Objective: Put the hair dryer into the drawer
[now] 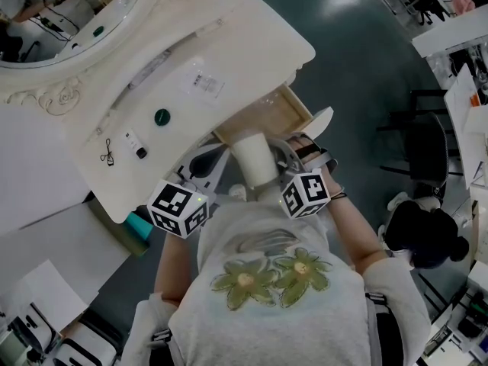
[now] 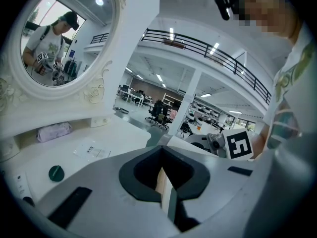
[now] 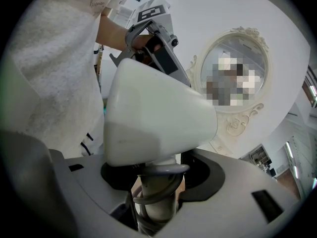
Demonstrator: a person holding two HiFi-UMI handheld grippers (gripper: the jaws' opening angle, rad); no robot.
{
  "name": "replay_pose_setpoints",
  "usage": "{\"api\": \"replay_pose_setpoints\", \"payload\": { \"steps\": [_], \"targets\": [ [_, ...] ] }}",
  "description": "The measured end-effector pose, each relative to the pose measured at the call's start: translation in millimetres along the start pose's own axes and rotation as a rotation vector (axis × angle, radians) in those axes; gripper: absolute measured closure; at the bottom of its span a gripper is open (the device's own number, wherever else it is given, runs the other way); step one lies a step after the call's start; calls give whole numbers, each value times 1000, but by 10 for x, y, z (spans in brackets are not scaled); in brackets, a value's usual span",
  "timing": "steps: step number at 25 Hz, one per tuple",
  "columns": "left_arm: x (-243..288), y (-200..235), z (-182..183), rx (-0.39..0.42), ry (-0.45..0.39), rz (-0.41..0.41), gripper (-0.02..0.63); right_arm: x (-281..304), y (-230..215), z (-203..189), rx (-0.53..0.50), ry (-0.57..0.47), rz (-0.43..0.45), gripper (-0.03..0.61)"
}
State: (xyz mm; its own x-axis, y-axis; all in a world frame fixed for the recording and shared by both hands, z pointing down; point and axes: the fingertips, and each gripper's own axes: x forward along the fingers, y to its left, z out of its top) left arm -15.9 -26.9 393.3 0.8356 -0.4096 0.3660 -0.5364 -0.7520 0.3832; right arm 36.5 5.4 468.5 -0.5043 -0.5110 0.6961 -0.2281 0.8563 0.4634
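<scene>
Starting at the left, we see the white dressing table (image 1: 229,44) with its oval mirror (image 1: 69,14) and a few small things on its top, among them a round green lid (image 1: 162,117); none of these seems to bear on the job. Next comes the left gripper (image 2: 167,195), held low at the table's front edge. In the left gripper view its jaws stand almost together, with only a thin slit between them, and we see nothing gripped there. To its right is the hair dryer (image 1: 254,158), a white one with its cord (image 3: 161,171) looped round the handle. It is up in the air, just in front of the drawer (image 1: 263,117), and not yet inside it. The drawer is pulled out, its pale wooden bottom showing and nothing visible in the part we can see. Furthest right, the right gripper (image 3: 157,195) has its jaws clamped on the dryer's handle, the wide body sticking up past them. We judge the task to be at its carrying stage: the drawer is open and the dryer is firmly in hand, while lowering it in, letting go and perhaps pushing the drawer closed remain.
</scene>
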Motion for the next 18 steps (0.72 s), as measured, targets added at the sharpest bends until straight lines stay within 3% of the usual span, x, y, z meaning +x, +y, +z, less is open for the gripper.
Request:
{"api": "replay_pose_setpoints", "payload": {
  "steps": [18],
  "targets": [
    [9, 24, -13, -14, 2, 28, 604, 103, 39, -191, -18, 19, 56, 333]
  ]
}}
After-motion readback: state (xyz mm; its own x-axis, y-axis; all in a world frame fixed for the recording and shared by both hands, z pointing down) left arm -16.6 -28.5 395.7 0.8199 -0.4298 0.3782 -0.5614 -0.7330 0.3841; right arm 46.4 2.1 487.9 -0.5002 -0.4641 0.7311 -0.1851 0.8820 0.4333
